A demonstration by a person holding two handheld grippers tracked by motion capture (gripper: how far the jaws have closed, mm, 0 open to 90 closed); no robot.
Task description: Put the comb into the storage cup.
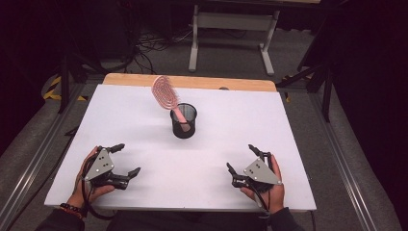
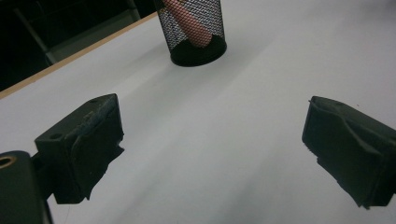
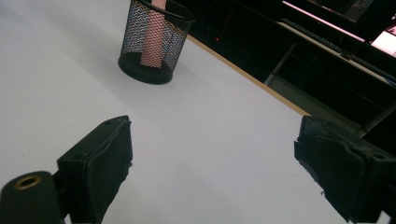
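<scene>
Black left tongs, right tongs, wide apart, empty

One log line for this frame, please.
left tongs: open, empty | right tongs: open, empty | pink hairbrush: handle-down, leaning in black mesh cup | table

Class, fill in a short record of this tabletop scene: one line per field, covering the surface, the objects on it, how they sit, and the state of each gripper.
Surface: white board on a wooden table
Container: black mesh cup, upright, near the middle of the board
Contents: pink hairbrush, handle down in the cup, head leaning out to the far left
Left gripper: open, holding nothing, near edge of the board
Right gripper: open, holding nothing, near edge of the board
Contact: neither gripper touches the cup
</scene>
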